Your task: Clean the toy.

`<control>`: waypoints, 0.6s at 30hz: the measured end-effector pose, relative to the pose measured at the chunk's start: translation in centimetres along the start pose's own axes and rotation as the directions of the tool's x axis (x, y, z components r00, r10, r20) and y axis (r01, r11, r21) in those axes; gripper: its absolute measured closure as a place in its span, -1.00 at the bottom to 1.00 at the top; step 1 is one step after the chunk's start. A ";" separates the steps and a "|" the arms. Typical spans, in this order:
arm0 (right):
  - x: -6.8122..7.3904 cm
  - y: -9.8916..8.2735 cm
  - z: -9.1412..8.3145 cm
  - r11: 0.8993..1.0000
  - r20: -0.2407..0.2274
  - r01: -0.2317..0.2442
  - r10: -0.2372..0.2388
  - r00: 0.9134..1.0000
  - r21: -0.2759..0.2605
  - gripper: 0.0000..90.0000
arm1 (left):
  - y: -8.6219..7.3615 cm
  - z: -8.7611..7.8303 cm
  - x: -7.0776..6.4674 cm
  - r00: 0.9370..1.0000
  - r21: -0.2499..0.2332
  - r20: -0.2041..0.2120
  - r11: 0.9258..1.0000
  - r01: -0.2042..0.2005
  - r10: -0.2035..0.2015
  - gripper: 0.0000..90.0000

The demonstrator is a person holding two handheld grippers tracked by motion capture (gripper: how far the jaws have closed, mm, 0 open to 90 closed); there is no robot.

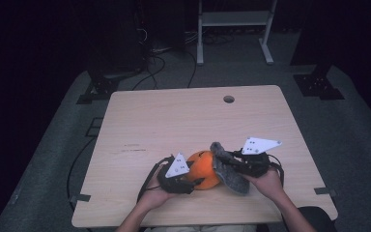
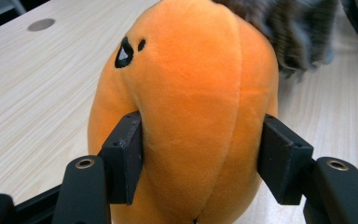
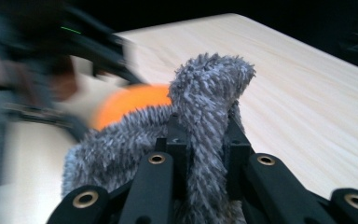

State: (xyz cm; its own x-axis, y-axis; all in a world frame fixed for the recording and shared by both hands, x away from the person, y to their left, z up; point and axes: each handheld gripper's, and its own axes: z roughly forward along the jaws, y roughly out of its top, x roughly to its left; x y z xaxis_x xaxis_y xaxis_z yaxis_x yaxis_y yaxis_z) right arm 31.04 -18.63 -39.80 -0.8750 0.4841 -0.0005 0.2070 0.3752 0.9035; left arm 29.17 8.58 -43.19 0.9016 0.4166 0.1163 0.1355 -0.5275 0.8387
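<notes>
1. Across the lower middle of the high view, the surface (image 1: pixel 174 116) carries the pumpkin (image 1: pixel 204 170), upright.
2. Left gripper (image 1: pixel 193 182) clamps its sides.
3. Right gripper (image 1: pixel 227 162) pinches the grey cover (image 1: pixel 228 175), draped just right of it.

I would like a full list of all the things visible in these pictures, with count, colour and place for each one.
orange plush toy: one, orange with small black marks, near edge of the table, between the two grippers
grey furry cloth: one, grey, against the right side of the plush toy
table: one, light wood, centre, with a round hole near its far edge
metal frame: one, pale grey, on the floor behind the table
cables: several, black, on the floor beyond the table
left gripper: one, black, pads pressed on both sides of the plush toy
right gripper: one, black, clamped on the furry cloth
hands: two, at the near table edge
</notes>
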 end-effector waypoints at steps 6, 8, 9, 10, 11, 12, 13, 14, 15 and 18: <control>2.2 0.9 1.0 0.998 -0.094 0.047 -0.049 0.994 -0.030 0.70 | 0.0 0.1 -0.8 0.998 0.022 -0.012 0.998 -0.061 0.061 -0.14; 1.5 0.9 0.7 0.999 -0.051 0.027 -0.029 0.998 -0.030 0.71 | -0.1 -0.1 -0.7 0.998 0.011 -0.007 0.998 -0.063 0.064 -0.14; 1.0 0.8 0.5 1.000 -0.028 0.016 -0.016 0.999 -0.019 0.71 | -0.1 -0.1 -0.8 0.997 0.011 -0.004 0.997 -0.071 0.071 -0.13; 0.4 0.5 0.4 1.000 -0.001 0.007 -0.007 1.000 -0.011 0.71 | -0.1 0.0 -0.8 0.997 0.009 -0.004 0.997 -0.079 0.079 -0.14; 0.0 0.3 0.3 1.000 0.010 -0.002 0.002 1.000 -0.001 0.71 | -0.1 0.0 -0.9 0.996 0.005 0.001 0.996 -0.088 0.088 -0.14; -0.3 0.0 0.2 1.000 0.003 -0.025 0.025 1.000 0.007 0.71 | -0.1 0.1 -0.9 0.996 0.004 0.003 0.996 -0.091 0.091 -0.16; -0.4 -0.1 0.2 0.999 -0.013 -0.033 0.033 0.999 -0.001 0.71 | -0.1 0.3 -1.0 0.995 0.000 0.001 0.995 -0.098 0.098 -0.20; 0.0 -0.1 0.2 0.999 -0.027 -0.031 0.031 0.999 -0.008 0.71 | -0.1 0.6 -1.1 0.995 0.002 0.000 0.995 -0.103 0.103 -0.26; 0.5 0.1 0.3 1.000 -0.051 -0.016 0.015 0.999 -0.020 0.71 | 0.0 0.7 -1.2 0.993 0.009 -0.002 0.993 -0.122 0.122 -0.29; 1.9 0.8 0.7 0.999 -0.088 0.028 -0.030 0.996 -0.030 0.71 | 0.0 0.7 -1.6 0.989 0.015 -0.014 0.989 -0.148 0.148 -0.27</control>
State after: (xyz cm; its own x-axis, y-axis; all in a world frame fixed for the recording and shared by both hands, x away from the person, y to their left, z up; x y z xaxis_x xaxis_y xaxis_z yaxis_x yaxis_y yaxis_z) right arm 29.91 -16.85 -39.36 -0.9158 0.4014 0.0096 0.1693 0.3645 0.9157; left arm 27.99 7.40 -43.76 0.9058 0.3445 0.2469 0.0067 -0.5941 0.8043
